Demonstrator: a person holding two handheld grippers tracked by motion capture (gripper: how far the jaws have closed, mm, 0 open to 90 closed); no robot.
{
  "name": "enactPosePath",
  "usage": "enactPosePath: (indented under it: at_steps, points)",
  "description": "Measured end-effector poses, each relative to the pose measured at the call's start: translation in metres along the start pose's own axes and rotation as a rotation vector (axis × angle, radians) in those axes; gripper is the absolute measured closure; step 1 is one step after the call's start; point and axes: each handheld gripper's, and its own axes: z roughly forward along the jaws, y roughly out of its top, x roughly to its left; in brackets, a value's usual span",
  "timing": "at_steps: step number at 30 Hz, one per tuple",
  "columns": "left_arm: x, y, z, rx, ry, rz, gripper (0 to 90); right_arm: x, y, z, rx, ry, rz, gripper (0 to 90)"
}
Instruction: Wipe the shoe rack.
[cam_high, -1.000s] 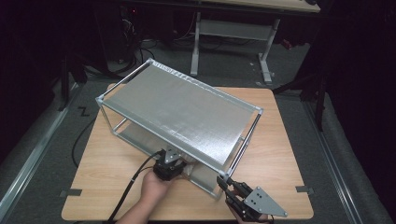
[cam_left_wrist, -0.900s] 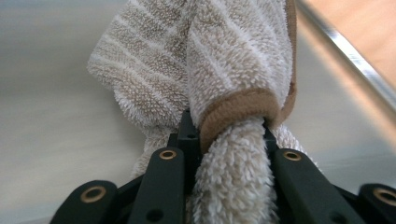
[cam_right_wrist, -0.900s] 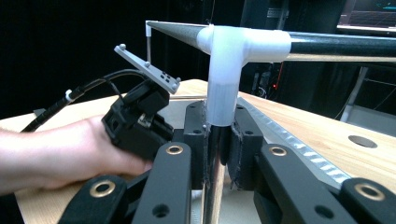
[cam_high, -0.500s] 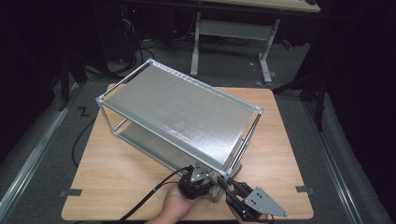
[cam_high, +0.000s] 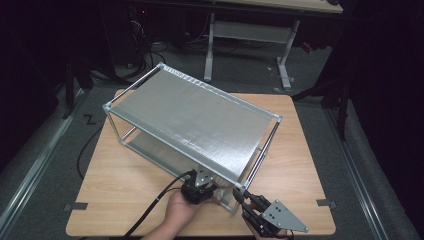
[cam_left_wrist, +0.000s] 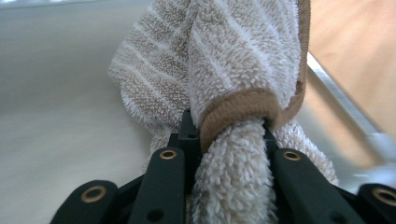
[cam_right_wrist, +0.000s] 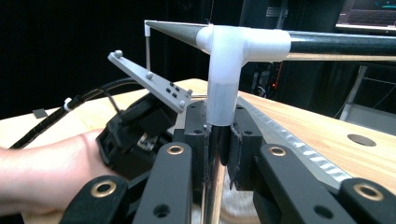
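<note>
While under shelf (cam_high: 200, 117), towel (cam_left_wrist: 224, 60) half-hidden

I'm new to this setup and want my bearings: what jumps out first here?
A two-tier silver metal shelf rack sits askew on the light wooden table. At its near corner, the right gripper clamps the rack's thin upright metal post, while the left gripper grips a beige striped terry towel over the lower shelf.

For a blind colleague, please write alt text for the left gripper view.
The left tool is shut on a bunched beige striped towel, which rises between its two black jaws. The towel lies on a pale grey shelf surface; a metal rail and wooden table show at right.
</note>
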Motion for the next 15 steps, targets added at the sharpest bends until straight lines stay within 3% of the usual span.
enactPosePath:
  at_steps: [3,8,9,10,11,13,15]
  points:
    - [0.017,-0.003,-0.002,-0.005,0.029,-0.029,73.5,0.000,0.000,0.000,0.001,0.001,-0.002,80.5]
    - [0.048,-0.006,-0.010,0.031,0.091,-0.030,73.6,0.000,0.000,-0.001,0.001,0.002,-0.004,80.6]
    - [0.054,-0.007,-0.009,0.001,0.110,-0.073,73.6,0.000,0.000,-0.001,0.002,0.003,-0.007,80.7]
    - [0.061,-0.008,-0.012,0.026,0.125,-0.058,73.6,0.000,0.000,-0.001,0.002,0.002,-0.004,80.7]
    - [0.068,-0.008,-0.013,0.017,0.162,-0.072,73.6,0.000,0.000,-0.001,0.001,0.002,-0.006,80.7]
    - [0.085,-0.010,-0.018,0.049,0.160,-0.061,73.7,-0.001,0.000,-0.002,0.002,0.001,-0.003,80.7]
    - [0.097,-0.013,-0.020,0.026,0.185,-0.096,73.8,-0.001,0.000,-0.002,0.003,-0.001,-0.006,80.7]
